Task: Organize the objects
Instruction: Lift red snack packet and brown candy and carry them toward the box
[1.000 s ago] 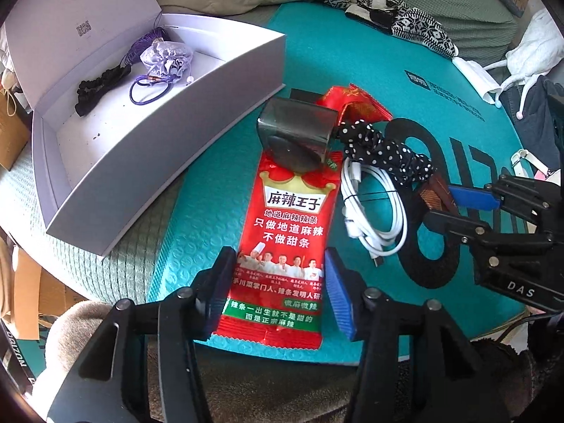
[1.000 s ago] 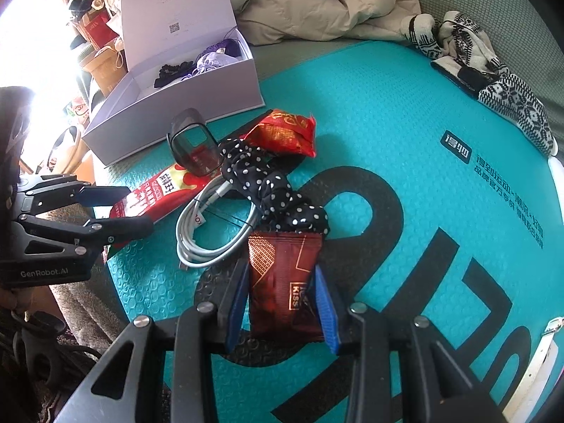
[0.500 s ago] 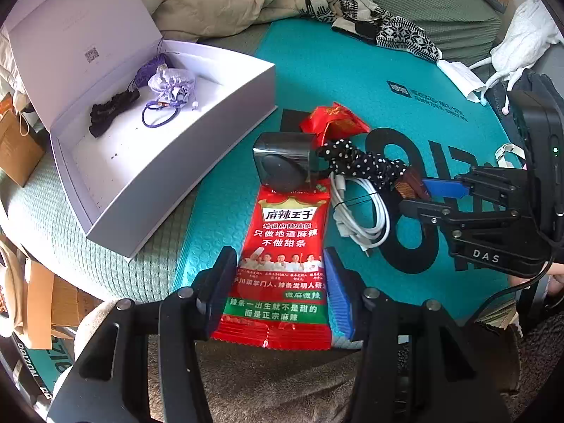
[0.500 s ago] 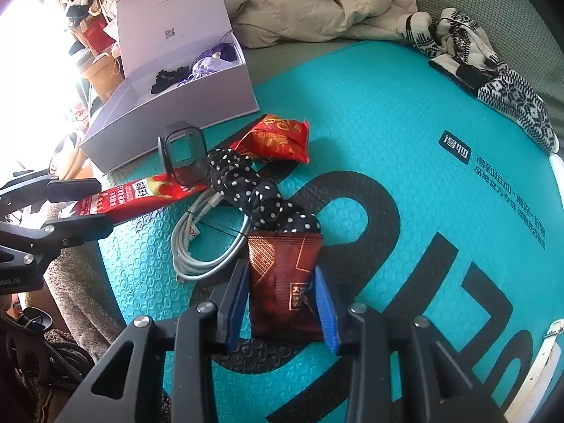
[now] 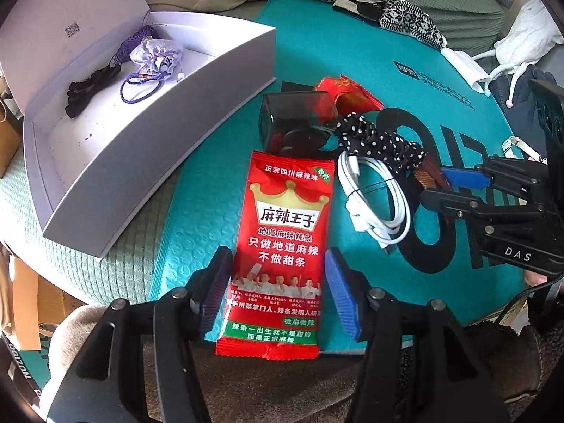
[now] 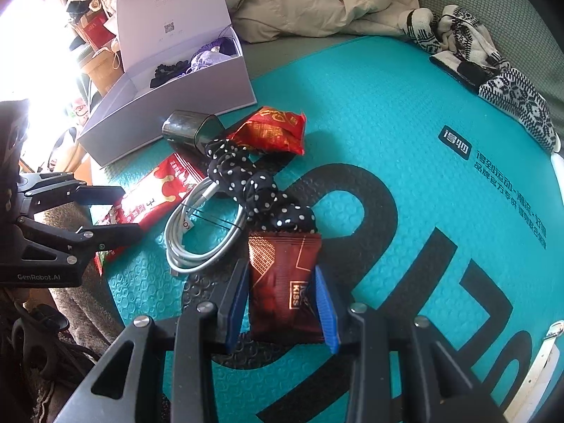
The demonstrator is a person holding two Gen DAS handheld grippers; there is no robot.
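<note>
Teal mat (image 6: 405,134) on green bedding (image 5: 116,268); left hand-held gripper (image 5: 276,290) spread, right hand-held gripper (image 6: 283,303) pinching brown packet (image 6: 283,282).

A lived-in home: rumpled beige bedding (image 6: 317,3), knitted socks (image 6: 493,67), cluttered bags (image 6: 95,53) beside.

Teal bubble-textured mat with black lettering (image 5: 218,190), spread over pale green knitted bedcover (image 5: 105,268). On mat: long red spicy-snack packet (image 5: 285,232) at 6 o'clock; coiled white cable (image 5: 377,197) at 3; black polka-dot scrunchie (image 5: 380,141); smoky translucent case (image 5: 292,123); small red sachet (image 5: 349,95) at 12; dark brown sachet (image 6: 282,282). Open white cardboard box (image 5: 148,134) at 10, straddling mat edge.
</note>
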